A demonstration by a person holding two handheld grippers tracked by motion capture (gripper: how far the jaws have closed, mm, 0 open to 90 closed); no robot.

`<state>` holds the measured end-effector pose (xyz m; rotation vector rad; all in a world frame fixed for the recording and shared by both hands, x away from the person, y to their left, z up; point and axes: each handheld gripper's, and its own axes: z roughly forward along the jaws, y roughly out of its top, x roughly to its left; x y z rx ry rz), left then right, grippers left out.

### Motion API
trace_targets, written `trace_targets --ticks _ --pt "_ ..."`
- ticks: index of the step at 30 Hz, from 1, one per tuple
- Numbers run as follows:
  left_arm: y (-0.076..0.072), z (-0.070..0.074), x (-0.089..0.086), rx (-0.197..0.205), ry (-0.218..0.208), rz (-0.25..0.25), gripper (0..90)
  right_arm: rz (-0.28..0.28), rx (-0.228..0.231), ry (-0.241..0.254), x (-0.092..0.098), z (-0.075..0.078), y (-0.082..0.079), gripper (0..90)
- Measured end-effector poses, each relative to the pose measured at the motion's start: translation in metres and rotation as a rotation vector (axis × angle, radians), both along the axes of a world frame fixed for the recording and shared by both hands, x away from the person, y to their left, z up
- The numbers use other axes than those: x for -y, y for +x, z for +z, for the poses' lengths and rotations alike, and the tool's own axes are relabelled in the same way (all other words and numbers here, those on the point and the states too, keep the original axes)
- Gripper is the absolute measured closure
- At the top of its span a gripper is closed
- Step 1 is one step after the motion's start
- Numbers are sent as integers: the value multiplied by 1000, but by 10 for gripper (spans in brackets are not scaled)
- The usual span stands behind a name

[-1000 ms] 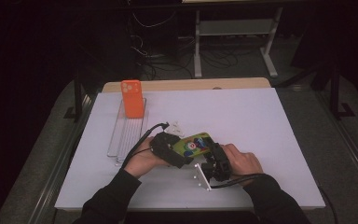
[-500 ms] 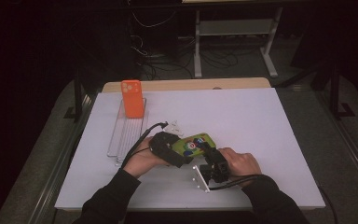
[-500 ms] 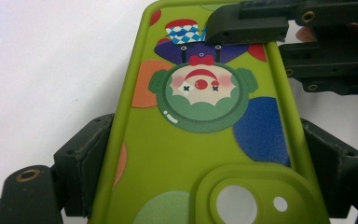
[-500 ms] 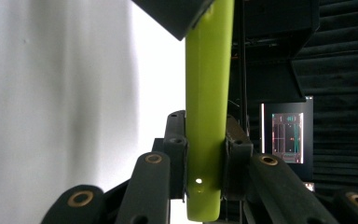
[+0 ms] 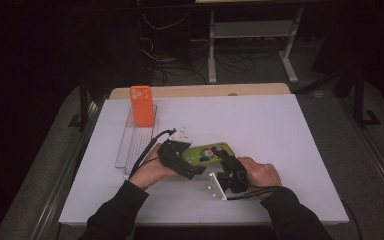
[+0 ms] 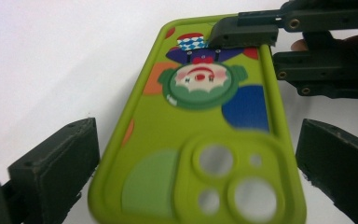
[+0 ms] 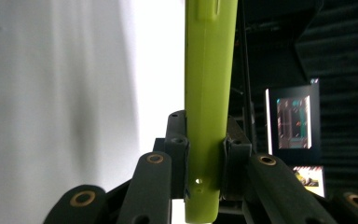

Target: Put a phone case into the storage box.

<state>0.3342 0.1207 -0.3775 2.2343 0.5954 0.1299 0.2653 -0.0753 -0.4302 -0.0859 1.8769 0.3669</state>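
A lime-green phone case (image 5: 209, 152) with a clown picture and camera cut-outs is held flat just above the white table. My right gripper (image 5: 226, 161) is shut on its near short end; in the right gripper view the pads (image 7: 179, 140) press both faces of the case (image 7: 209, 93). My left gripper (image 5: 192, 159) is at the case's camera end. Its jaws have just been opening and now stand wide, and the case (image 6: 200, 140) lies between them with a gap on each side. The right gripper's finger (image 6: 244, 32) shows on the case's far end.
An orange phone case (image 5: 142, 105) stands upright at the far end of a clear plastic tray (image 5: 130, 145) on the table's left. The white tabletop (image 5: 280, 130) stretches to the right. Beyond its far edge are dark floor, cables and a stand.
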Motion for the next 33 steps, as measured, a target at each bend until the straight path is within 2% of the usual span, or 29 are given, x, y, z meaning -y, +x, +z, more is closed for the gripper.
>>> trace_targets --ticks 1,2,3,4,6,9,10,12,14,16,18,19,20,21,22,27,30,33 --pt "1 1 -2 6 2 1 0 -22 -21 31 1 1 0 755" --pt "1 1 -3 6 -4 2 0 -18 -32 33 3 2 2 756" --pt "1 2 -3 1 -20 13 0 -41 -59 73 4 2 2 756" --pt "2 2 -5 11 -11 12 0 -35 -51 64 6 5 5 756" --pt "3 3 -8 13 -19 13 0 -58 -101 93 9 5 6 756" --pt "5 4 -11 14 -27 16 0 -89 -147 176 16 10 11 756" --pt "4 4 -11 1 -36 29 0 -100 -165 208 17 11 12 756" --pt "5 3 -11 -7 -43 44 0 -108 -206 243 22 14 16 756" --pt "6 2 -11 -6 -56 50 0 -129 -281 315 26 15 18 756" --pt "7 2 -12 4 -47 49 0 -147 -333 396 27 16 19 756" --pt "7 2 -12 13 -47 56 0 -153 -392 454 32 18 23 756" --pt "7 1 -12 2 -61 70 0 -158 -417 478 33 18 25 756" --pt "8 1 -13 5 -54 66 0 -161 -443 506 35 19 27 756" --pt "7 1 -12 4 -61 74 0 -166 -472 539 37 20 28 756" --pt "7 1 -13 -2 -64 83 0 -182 -515 599 37 20 28 756" --pt "8 -1 -12 -15 -76 93 0 -209 -650 755 43 23 35 756" --pt "8 -2 -11 -20 -68 94 0 -215 -702 826 47 24 38 756" --pt "9 -1 -10 -21 -84 106 0 -225 -755 900 51 25 39 756"
